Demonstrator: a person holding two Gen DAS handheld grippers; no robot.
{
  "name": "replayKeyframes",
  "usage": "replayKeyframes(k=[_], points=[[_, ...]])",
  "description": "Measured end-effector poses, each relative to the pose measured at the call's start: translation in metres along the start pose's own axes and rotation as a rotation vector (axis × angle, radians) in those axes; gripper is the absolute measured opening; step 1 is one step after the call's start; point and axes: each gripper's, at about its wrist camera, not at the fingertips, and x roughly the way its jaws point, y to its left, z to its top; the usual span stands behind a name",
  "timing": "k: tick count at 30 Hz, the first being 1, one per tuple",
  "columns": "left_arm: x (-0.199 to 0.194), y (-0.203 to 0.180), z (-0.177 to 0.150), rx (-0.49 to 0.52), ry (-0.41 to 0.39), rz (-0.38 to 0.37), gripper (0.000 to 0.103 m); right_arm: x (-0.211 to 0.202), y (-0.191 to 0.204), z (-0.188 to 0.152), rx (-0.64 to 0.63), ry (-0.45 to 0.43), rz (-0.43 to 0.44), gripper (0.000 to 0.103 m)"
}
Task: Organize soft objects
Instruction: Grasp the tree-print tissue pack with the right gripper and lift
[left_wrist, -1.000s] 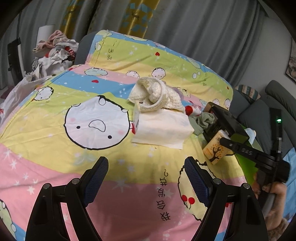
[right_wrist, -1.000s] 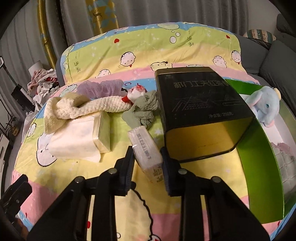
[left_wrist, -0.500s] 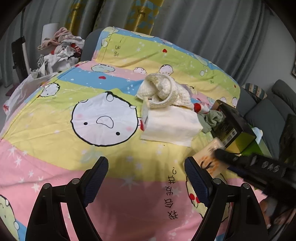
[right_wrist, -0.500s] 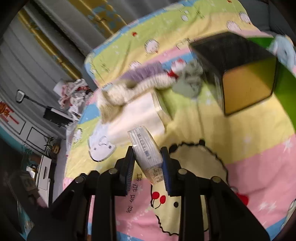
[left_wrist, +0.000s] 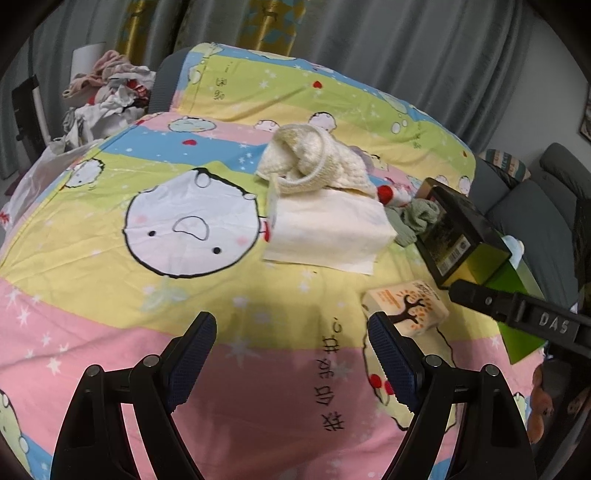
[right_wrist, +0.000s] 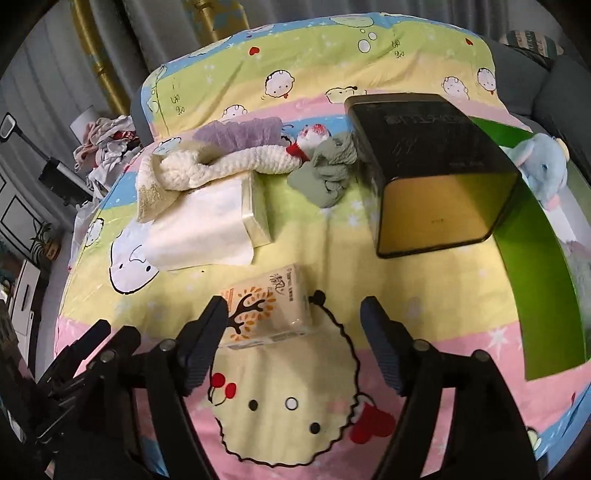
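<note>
right gripper (right_wrist: 291, 317): jaws are opening, nothing pinched. The small tissue pack (right_wrist: 267, 308) lies flat on the bedspread (right_wrist: 424, 280) between the fingers, right up against the left-hand one, clear of the other.
left gripper (left_wrist: 291, 332): spread wide over bare bedspread, holding nothing.
small tissue pack: orange tree print facing up, near the front of the bed, just in front of the big tissue pack (right_wrist: 207, 225).
cream knit scarf (right_wrist: 221, 170): draped over the far end of the big tissue pack.
other soft stuff: purple fuzzy cloth (right_wrist: 240, 133) behind the scarf, red-and-white plush (right_wrist: 310, 138) and a crumpled green cloth (right_wrist: 328, 173) next to it.
black tin (right_wrist: 432, 166): on its side, right of the green cloth.
green box (right_wrist: 535, 258): far right, with a blue plush elephant (right_wrist: 543, 166) inside.
background: laundry pile (left_wrist: 107, 92) off the far left.
</note>
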Motion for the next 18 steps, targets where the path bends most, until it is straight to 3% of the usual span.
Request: replayKeyframes(k=[3,8,17,18], points=[[0.002,-0.007,-0.001,0.005,0.009,-0.056,0.084,0.005,-0.005,0.003,0.019,0.017,0.102,0.080],[0.013,-0.025,-0.003,0.005,0.062,-0.177,0.084,0.017,-0.003,0.005,0.023,0.024,0.168,0.076],[0.051,-0.058,-0.007,0.026,0.167,-0.286,0.055,0.053,-0.008,0.003,0.041,0.142,0.200,0.044],[0.054,-0.059,-0.007,0.027,0.170,-0.255,0.051,0.054,-0.009,0.001,0.045,0.147,0.211,0.045]])
